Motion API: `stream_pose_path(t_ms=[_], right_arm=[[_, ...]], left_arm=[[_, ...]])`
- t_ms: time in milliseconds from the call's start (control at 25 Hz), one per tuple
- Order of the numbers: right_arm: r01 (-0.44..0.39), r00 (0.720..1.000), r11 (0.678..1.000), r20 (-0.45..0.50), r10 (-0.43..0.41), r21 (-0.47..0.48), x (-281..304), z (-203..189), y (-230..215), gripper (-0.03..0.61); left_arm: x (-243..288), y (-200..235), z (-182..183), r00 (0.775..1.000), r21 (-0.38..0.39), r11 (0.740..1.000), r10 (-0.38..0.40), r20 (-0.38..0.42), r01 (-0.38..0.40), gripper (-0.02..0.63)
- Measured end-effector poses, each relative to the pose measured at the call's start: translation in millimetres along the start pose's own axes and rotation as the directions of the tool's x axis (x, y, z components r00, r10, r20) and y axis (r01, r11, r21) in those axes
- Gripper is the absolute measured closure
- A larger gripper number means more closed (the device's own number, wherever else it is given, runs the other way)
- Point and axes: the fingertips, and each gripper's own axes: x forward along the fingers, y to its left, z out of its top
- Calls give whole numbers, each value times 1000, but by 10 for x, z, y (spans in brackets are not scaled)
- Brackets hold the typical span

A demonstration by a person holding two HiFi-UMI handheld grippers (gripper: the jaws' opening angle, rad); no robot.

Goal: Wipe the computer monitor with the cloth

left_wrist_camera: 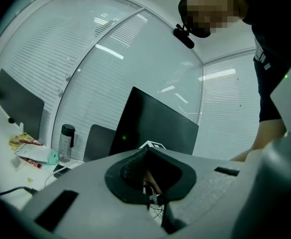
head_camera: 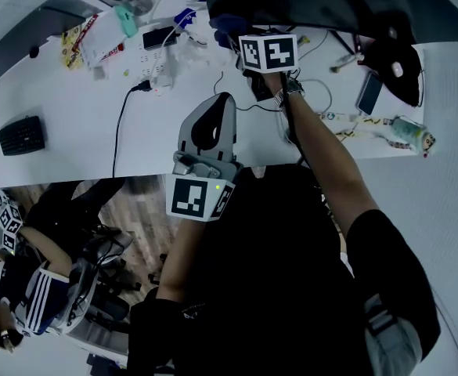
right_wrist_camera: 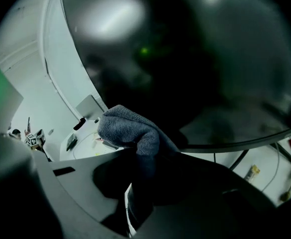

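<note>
White desk (head_camera: 72,124) in an office with slatted blinds (left_wrist_camera: 36,59) on glass walls.

Right gripper (right_wrist_camera: 141,156): jaws closed on the grey cloth (right_wrist_camera: 128,128); a bunched fold stands up past the jaw tips; the rest is pinched down between the pads. The cloth sits at the lower part of the dark monitor (right_wrist_camera: 185,59), close to the screen's bottom edge; actual contact cannot be confirmed. The screen is off, with a small green light reflected in it. In the head view this gripper's marker cube (head_camera: 268,53) is raised at the monitor, forearm stretched forward over the desk.

Left gripper (left_wrist_camera: 149,173): jaws drawn together, nothing between them; only desk wires show through the gap in the black pads. It is held back from the desk edge, well short of the monitor, pointing toward it.

Further out on the desk: water bottle (left_wrist_camera: 65,141) at the far left of the monitor; power strip (head_camera: 154,73) with a black cable (head_camera: 119,131) running to the near edge; keyboard (head_camera: 21,135) far left; phone (head_camera: 368,92) on the right. Another person (head_camera: 41,288) sits at lower left of the head view.
</note>
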Motion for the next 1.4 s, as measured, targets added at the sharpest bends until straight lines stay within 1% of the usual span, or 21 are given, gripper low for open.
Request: stream_pose_path(t_ms=[240, 320, 440, 600, 720, 960, 1200, 1320, 1400], right_arm=[[-79, 997, 996, 22, 80, -42, 23, 51, 263, 494], [-96, 994, 994, 41, 98, -43, -65, 55, 295, 494], [-106, 992, 994, 70, 107, -24, -301, -3, 229, 494], [-94, 991, 996, 91, 94, -2, -691, -137, -27, 494], [-74, 990, 997, 123, 70, 26, -1046, -208, -302, 494], [-42, 979, 997, 203, 29, 62, -1861, -350, -816, 495], [-19, 964, 991, 266, -17, 130, -2662, -616, -1263, 495], [-18, 956, 992, 293, -21, 129, -3036, -697, -1387, 495], [-19, 952, 992, 306, -19, 121, -3252, -727, -1440, 495]], left_arm=[[-80, 15, -27, 999, 12, 999, 38, -3, -38, 607], [-92, -19, -38, 999, 18, 999, 41, -1, -41, 607], [-89, -100, -53, 999, 26, 999, 39, 2, -39, 607], [-14, -253, -78, 999, 40, 998, 38, 3, -38, 607], [128, -452, -128, 1000, 41, 999, 18, 4, -18, 607], [433, -1073, -267, 998, 56, 997, -60, -6, 60, 607], [588, -1702, -469, 993, 56, 992, -112, -19, 113, 607], [626, -1971, -510, 991, 53, 990, -134, -20, 134, 607], [635, -2108, -519, 990, 35, 989, -141, -16, 141, 607]])
